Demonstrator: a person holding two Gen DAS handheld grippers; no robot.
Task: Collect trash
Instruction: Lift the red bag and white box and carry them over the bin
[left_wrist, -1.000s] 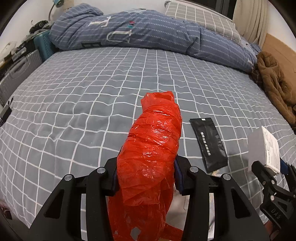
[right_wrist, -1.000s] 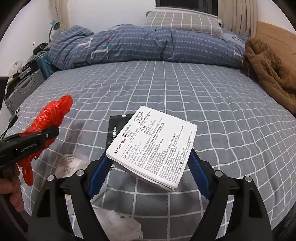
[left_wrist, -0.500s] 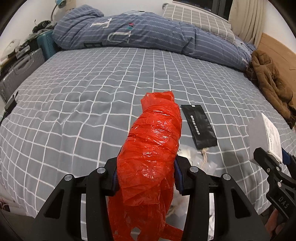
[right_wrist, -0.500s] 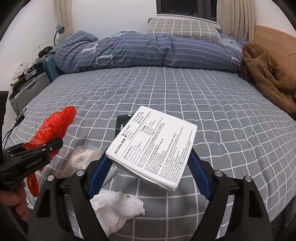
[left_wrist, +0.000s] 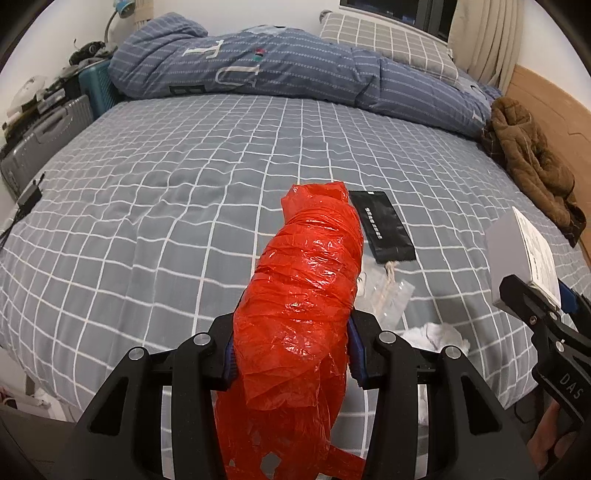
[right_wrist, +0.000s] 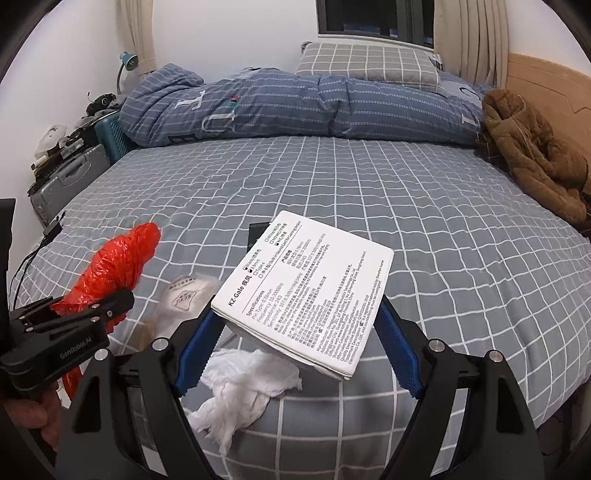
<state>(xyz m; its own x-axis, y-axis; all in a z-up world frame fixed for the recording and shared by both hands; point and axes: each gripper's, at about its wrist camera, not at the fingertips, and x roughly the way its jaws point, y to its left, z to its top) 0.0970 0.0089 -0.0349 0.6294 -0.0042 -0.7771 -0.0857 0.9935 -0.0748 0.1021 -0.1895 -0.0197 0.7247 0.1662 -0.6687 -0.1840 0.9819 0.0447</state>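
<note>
Bed (right_wrist: 406, 206): grey checked sheet, loose trash near front edge
Left gripper (left_wrist: 291, 354): jaws clamped on red plastic bag (left_wrist: 306, 295)
Right gripper (right_wrist: 295, 332): jaws wide, gripping white box (right_wrist: 306, 291)
On sheet: tissue (right_wrist: 240, 384), mask (right_wrist: 184, 295), black pouch (left_wrist: 384, 225)

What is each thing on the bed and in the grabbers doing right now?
Red plastic bag: bunched, clamped in left gripper.
White box: tilted, held by right gripper.
Black pouch: flat on bed.
White tissue: crumpled on bed.
Face mask: lying on bed.
</note>
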